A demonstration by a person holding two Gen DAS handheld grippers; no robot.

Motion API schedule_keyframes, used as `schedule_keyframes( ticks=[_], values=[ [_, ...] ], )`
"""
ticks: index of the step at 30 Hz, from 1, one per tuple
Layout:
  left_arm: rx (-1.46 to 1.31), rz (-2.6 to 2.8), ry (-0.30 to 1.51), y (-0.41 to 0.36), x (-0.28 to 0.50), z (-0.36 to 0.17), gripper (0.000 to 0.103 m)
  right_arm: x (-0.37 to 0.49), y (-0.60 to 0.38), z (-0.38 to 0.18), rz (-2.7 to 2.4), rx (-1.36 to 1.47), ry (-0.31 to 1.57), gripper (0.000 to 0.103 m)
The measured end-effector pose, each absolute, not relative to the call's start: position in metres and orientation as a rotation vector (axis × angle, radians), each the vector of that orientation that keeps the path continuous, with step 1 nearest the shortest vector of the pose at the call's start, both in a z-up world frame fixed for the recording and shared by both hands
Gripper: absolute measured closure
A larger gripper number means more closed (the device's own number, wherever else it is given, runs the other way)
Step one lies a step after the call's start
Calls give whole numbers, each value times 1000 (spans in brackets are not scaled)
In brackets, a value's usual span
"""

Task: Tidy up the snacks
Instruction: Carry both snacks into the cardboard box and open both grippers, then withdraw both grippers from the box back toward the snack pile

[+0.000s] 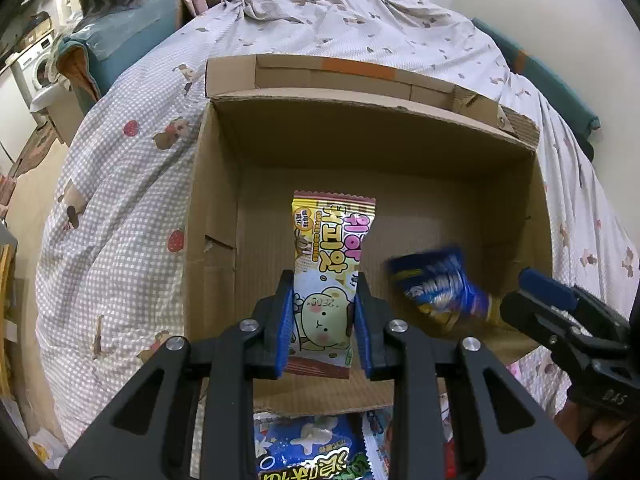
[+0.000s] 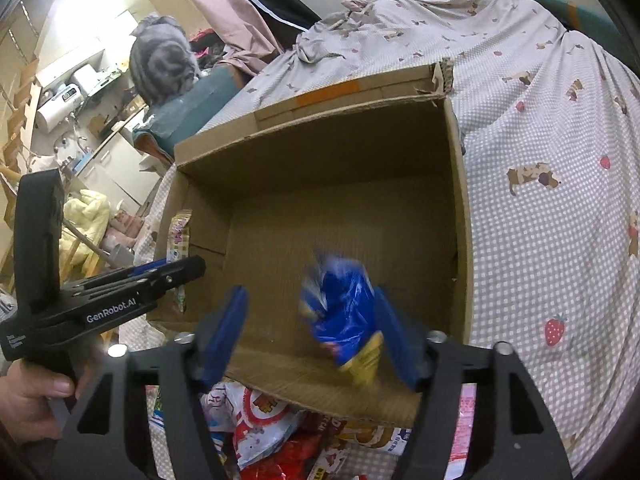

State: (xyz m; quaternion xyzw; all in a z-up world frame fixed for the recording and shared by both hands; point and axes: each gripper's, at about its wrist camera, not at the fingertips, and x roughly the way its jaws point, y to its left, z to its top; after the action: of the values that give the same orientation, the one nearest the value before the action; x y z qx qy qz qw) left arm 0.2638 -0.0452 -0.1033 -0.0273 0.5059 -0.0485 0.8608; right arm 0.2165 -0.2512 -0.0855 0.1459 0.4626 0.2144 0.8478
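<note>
**Two packets over the box, one already loose**

While the left hand-held gripper [image 1: 322, 320] stays out of nothing and simply clamps the yellow cookie packet [image 1: 330, 264] by its lower half, the packet stands upright above the near-left part of the open cardboard box [image 1: 360, 148] on the bed [image 1: 120, 208]. Its blue pads press both long edges, and the sealed top points to the far wall.

To the right, the right hand-held gripper [image 2: 316, 328] has its fingers spread wide apart. A blue snack bag [image 2: 344, 320] sits between them, blurred, nearer the right finger; judging by the blur it is loose and dropping toward the box floor, though whether a pad touches it I cannot tell.

Risks from here, as I judge them:

- The blue bag is close to the near wall of the box and could catch on that edge, tipping out onto the pile of snacks [image 2: 280, 432] just in front.
- The yellow packet is held low, so its tall free end may flop and land on its side or across the blue bag.
- Both tools work close together over one opening; a sideways swing could knock them.
- A grey cat [image 2: 164, 64] sits on the far left and may come over.
</note>
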Motion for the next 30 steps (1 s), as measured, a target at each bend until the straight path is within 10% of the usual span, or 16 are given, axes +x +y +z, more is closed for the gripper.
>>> schedule_keyframes(
  ticks=[5,13,30],
  values=[
    [-43,-98,1059,-46,261,-101,77,216,-252,-82,459,303,968,30],
    [-35,-85,1027,-45,254,-93,29,214,-253,-79,450,298,959,26],
    [-93,-57,954,-28,228,-68,28,186,-269,-58,417,330,928,6]
  ],
)
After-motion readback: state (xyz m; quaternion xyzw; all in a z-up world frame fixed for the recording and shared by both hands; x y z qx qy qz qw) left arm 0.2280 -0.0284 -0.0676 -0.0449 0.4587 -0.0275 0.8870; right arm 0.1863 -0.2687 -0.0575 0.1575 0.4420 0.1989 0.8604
